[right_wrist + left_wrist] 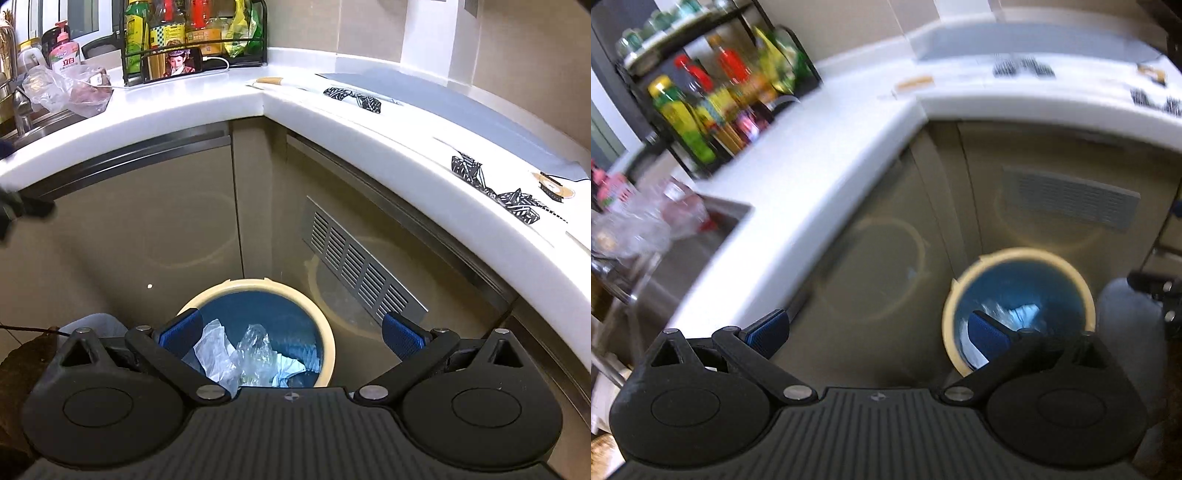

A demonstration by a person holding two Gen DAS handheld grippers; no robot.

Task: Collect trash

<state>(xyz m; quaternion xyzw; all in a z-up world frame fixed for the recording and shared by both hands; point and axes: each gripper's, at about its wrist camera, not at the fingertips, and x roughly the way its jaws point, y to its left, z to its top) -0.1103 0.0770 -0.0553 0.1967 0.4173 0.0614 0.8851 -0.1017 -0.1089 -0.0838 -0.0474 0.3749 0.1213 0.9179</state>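
Right gripper (291,334) and left gripper (879,332), fingers spread and empty, hover above the bin (328,343) (crumpled trash (255,350) inside); next, likely fetching black scraps (513,199) from the counter (369,122).

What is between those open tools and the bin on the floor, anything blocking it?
Nothing visible. The right tool hangs open above the bin, whose mouth is uncovered, with crumpled plastic already inside. The left tool is open too.

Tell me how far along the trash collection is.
Done: crumpled plastic and paper lie in the blue-lined bin. In hand: nothing; the left gripper and right gripper are both open and empty. Left: a clear plastic bag by the sink and black patterned scraps on the counter.
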